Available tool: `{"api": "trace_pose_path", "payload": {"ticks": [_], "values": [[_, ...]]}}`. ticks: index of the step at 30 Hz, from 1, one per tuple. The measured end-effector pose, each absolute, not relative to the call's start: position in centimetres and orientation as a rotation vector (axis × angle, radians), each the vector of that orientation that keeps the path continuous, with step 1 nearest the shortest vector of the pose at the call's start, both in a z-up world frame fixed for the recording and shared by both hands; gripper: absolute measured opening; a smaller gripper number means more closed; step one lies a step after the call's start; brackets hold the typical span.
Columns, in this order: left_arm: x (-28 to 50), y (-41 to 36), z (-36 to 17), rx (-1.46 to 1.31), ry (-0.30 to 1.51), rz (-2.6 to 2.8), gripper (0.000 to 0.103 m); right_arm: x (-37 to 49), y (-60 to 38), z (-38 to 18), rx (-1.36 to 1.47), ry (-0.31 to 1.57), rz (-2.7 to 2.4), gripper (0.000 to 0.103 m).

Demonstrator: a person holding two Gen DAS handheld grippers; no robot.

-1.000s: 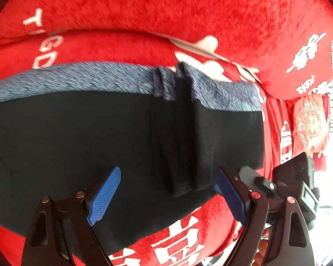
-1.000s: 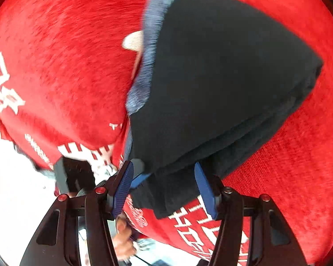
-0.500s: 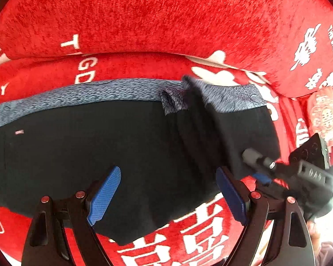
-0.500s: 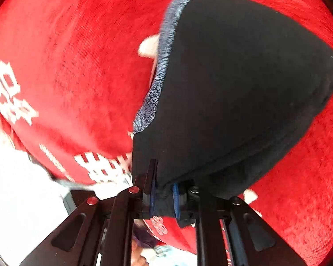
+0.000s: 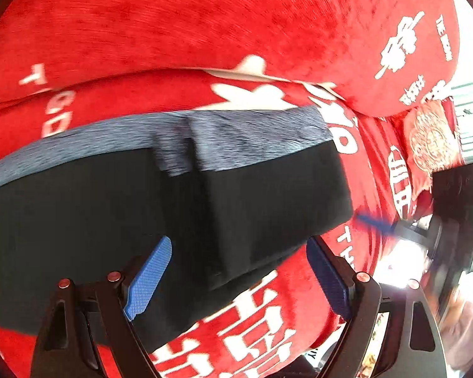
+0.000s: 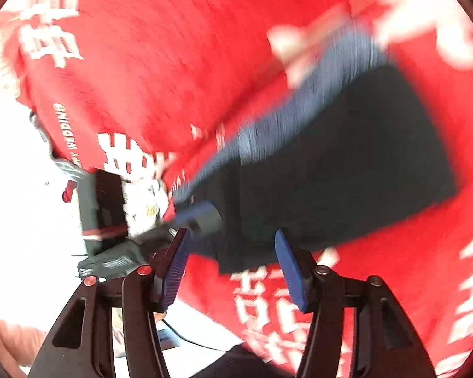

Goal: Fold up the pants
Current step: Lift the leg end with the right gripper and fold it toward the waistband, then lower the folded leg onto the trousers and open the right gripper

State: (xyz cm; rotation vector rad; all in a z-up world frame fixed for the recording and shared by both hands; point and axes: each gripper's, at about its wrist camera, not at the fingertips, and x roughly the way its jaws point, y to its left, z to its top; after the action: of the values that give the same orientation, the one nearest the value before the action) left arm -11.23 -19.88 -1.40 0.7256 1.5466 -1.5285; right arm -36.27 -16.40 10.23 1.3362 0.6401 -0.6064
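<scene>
The black pants [image 5: 116,220] with a grey-blue waistband [image 5: 255,132] lie folded on the red sofa cover [image 5: 205,25]; the right part is folded over on top. They also show in the right wrist view [image 6: 347,163], blurred. My left gripper [image 5: 239,274] is open and empty, just above the near edge of the pants. My right gripper [image 6: 233,261] is open and empty, just off the pants' near end. It appears at the right of the left wrist view [image 5: 451,220].
The red cover carries white lettering [image 5: 261,315] and rises into a backrest cushion [image 5: 394,31]. A red embroidered cushion [image 5: 432,135] sits at the far right. The left gripper's body [image 6: 110,214] shows at the left of the right wrist view. Bright floor [image 6: 15,204] lies beyond the sofa edge.
My right gripper was shut on the folded pants end, then opened, let it go and pulled back. The folded part now lies flat. My left gripper stayed open and shifted slightly.
</scene>
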Motion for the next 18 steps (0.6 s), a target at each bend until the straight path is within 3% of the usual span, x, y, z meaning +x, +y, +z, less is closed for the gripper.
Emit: {"api": "trace_pose_path", "payload": {"ticks": [2, 3, 4, 7, 9, 10, 12, 14, 18], "values": [[-12.0, -20.5, -2.5, 0.740, 1.571, -1.532, 0.087, -38.7, -19.4, 10.7, 1.300, 0.630, -0.726, 0.062], [-12.4, -20.8, -3.3, 0.746, 1.596, -1.528, 0.076, -40.1, -21.0, 10.2, 1.294, 0.632, -0.778, 0.062], [-12.6, -20.9, -3.9, 0.754, 1.619, -1.516, 0.072, -41.4, -22.0, 9.8, 1.294, 0.639, -0.812, 0.062], [-12.7, -20.7, -4.5, 0.741, 1.631, -1.502, 0.072, -43.3, -25.5, 6.2, 1.371, 0.666, -0.831, 0.063], [-12.8, -20.6, -4.5, 0.740, 1.610, -1.499, 0.065, -43.1, -26.4, 3.3, 1.450, 0.675, -0.770, 0.062], [-12.8, -20.5, -4.5, 0.752, 1.598, -1.491, 0.061, -42.7, -26.6, 1.9, 1.493, 0.680, -0.733, 0.059], [-12.7, -20.2, -4.3, 0.771, 1.577, -1.470, 0.054, -41.8, -26.9, 0.8, 1.528, 0.697, -0.749, 0.041], [-12.4, -19.7, -3.7, 0.781, 1.556, -1.458, 0.054, -40.5, -26.2, 1.9, 1.527, 0.692, -0.721, 0.035], [-12.2, -18.5, -3.4, 0.848, 1.445, -1.388, 0.054, -38.1, -25.3, 3.9, 1.337, 0.869, -0.757, 0.033]]}}
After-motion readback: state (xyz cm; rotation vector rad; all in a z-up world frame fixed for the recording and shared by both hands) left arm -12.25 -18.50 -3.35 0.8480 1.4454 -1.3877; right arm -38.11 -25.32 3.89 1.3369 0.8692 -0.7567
